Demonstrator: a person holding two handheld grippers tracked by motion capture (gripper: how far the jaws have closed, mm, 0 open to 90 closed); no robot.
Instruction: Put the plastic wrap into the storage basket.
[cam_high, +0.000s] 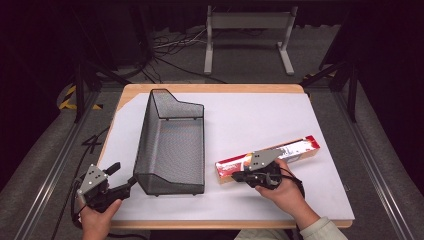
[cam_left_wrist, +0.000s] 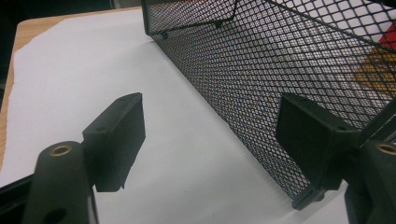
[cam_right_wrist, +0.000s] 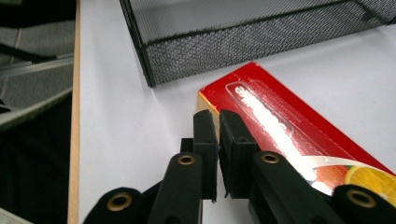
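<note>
Black mesh basket (cam_high: 172, 145) sits between the left gripper's (cam_left_wrist: 210, 140) spread jaws, while the right gripper (cam_right_wrist: 218, 140) is clenched beside the red box (cam_right_wrist: 299, 135).

Mesh basket (cam_high: 172, 145) between left gripper (cam_high: 131, 182) and box (cam_high: 295, 151)

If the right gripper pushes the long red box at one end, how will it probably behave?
The long red box lies flat on the white table cover, so it should slide, not roll. Pushed at its end, where the right gripper sits, it would likely pivot. Its glossy face suggests slippery, fairly light cardboard.
</note>
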